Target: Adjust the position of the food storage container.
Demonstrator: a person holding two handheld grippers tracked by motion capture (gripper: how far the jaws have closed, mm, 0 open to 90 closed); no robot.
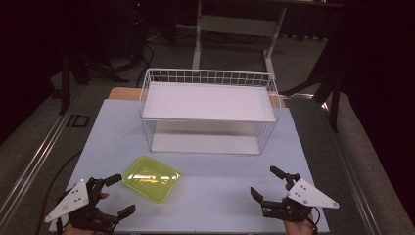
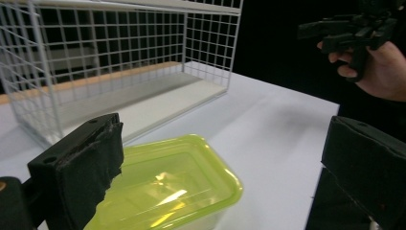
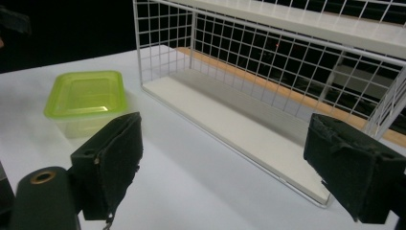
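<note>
Wire shelf rack [image 1: 209,110] at the back middle of the tabletop [image 1: 230,193], lidded container [image 1: 151,178] before it to the left, left tool [image 1: 120,195] just beside container, right tool [image 1: 268,185] well apart.

1. Glowing translucent lime green: box [image 1: 151,185], paler at its lid.
2. Showing white all over, in a square wire grid: rack [image 1: 210,77], with plain white shelves.
3. Lying pale bluish white: tabletop [image 1: 220,196], edged in tan wood at the back.
4. Showing matte black: left gripper [image 1: 120,194] and right gripper [image 1: 268,182], each topped by a light grey plate dotted with dark holes.
</note>
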